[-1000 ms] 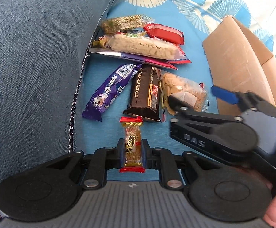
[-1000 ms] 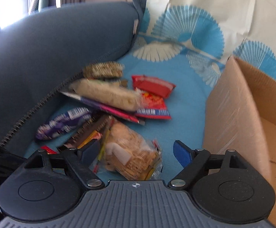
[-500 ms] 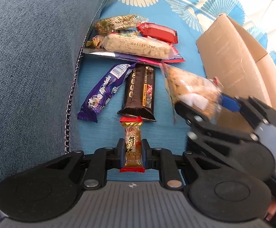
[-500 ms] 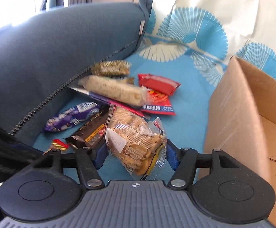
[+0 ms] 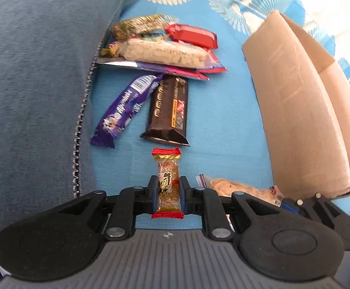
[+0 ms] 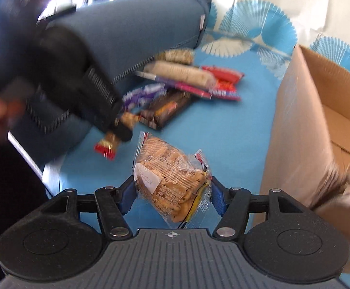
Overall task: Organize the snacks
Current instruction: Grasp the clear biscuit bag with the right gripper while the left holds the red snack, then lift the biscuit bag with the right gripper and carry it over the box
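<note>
The right gripper [image 6: 172, 193] has just closed on the biscuit packet [image 6: 171, 180] and lifted it away from the pile of snacks [image 5: 160, 50]; the packet now hangs between the blue pads, off the blue cloth [image 5: 223, 120] and just beside the near corner of the cardboard box [image 6: 319, 120]. That likely leaves only a carry over the box wall and a drop inside. The packet sits tilted in the grip, its long axis running from upper left, toward the pile, down to lower right.

The left gripper [image 5: 166, 193] is clamped on a small candy bar [image 5: 166, 183], well short of the box. Its long axis runs straight ahead along the fingers, pointing at the brown chocolate bar [image 5: 167, 110].
</note>
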`<state>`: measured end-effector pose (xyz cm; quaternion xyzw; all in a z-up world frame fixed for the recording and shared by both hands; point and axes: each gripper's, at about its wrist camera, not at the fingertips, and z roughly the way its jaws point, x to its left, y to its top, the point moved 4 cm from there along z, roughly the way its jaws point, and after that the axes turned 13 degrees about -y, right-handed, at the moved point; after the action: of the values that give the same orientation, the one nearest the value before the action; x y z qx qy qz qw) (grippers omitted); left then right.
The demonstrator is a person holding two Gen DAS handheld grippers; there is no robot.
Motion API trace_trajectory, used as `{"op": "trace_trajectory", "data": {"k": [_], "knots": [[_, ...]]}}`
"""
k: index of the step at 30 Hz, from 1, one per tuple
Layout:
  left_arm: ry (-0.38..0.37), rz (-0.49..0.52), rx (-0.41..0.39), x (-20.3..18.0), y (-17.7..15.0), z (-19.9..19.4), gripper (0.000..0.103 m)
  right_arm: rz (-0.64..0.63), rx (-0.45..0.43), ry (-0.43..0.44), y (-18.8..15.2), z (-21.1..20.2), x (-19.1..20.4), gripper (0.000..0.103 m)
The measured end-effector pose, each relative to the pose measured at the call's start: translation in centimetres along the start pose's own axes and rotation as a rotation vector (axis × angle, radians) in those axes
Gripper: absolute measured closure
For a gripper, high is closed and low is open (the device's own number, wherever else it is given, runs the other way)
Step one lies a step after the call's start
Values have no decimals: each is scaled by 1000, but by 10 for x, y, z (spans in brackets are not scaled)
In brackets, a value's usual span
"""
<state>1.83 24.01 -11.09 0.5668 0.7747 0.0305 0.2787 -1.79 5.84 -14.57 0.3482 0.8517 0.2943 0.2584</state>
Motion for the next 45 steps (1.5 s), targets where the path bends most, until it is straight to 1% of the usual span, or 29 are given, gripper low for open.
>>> {"op": "trace_trajectory", "data": {"k": [2,7,13,22,26,34,39,45], "knots": [[7,5,17,-1,0,4,84,0,-1,8,-2,0,-2,38],[22,31,58,-7,0,13,84,52,71,27,-5,13,-10,37],[46,56,82,-10,-1,19,84,76,76,47,-7,18,-12,35],[91,103,118,-16,-2,30,83,96,94,63,-6,24,-14,35],[105,126,121,-19,-4,31,83,95,94,63,-6,23,-14,36],[111,141,126,-21,-5,34,83,89,79,49,-6,21,-14,38],[108,137,101,-22,-7,31,84,97,60,38,-6,17,-15,39],[96,132,78,-20,-7,25,84,105,82,-15,-7,17,-20,40]]}}
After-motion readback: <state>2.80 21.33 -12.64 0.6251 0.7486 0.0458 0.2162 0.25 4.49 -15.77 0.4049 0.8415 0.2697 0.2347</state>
